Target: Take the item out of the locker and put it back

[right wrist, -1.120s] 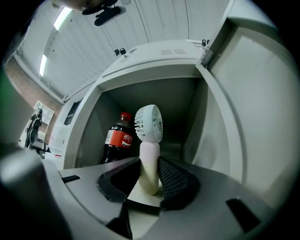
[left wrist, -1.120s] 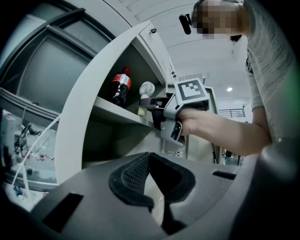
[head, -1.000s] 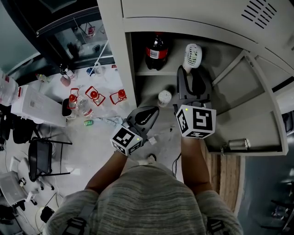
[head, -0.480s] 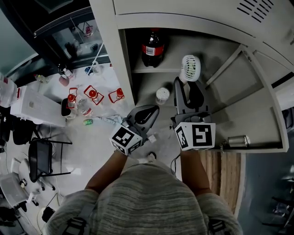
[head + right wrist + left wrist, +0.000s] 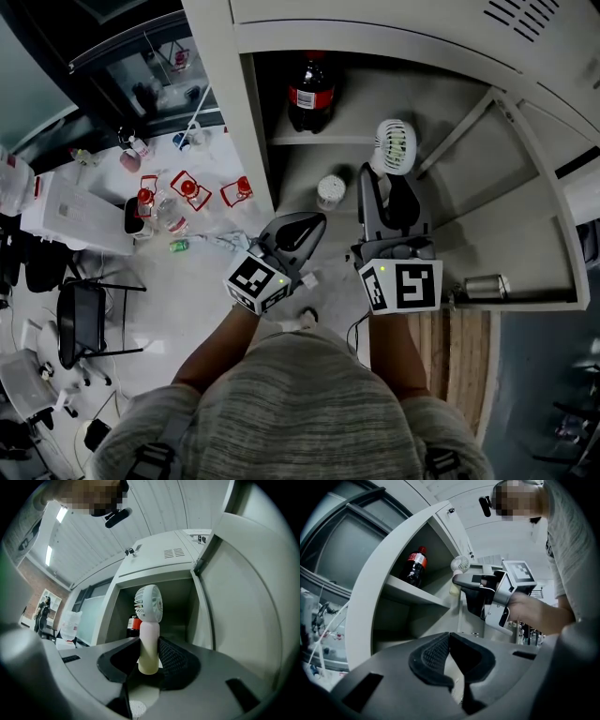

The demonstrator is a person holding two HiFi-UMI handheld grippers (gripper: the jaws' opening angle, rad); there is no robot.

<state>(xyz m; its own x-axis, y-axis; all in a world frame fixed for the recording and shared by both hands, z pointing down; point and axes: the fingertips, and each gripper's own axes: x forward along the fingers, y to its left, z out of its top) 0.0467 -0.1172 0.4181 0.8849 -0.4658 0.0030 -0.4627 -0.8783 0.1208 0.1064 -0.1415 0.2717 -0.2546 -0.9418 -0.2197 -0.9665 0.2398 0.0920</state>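
By locker (image 5: 225, 94), one fan (image 5: 396, 145) gripped; one bottle (image 5: 312, 92)

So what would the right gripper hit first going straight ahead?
Probably the locker's back wall, the fan in the right gripper leading; the cola bottle stands just left of that line, but depth is unclear.

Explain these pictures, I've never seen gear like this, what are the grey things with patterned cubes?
A person holds a grey tool in each hand, each ending in a two-fingered claw; the cubes belong to them. One camera looks down from the person's head; two ride on the tools. The right claw grips a small white handheld fan by its handle at an open grey metal locker. A dark cola bottle with a red label stands on its upper shelf. The left claw is closed, empty.
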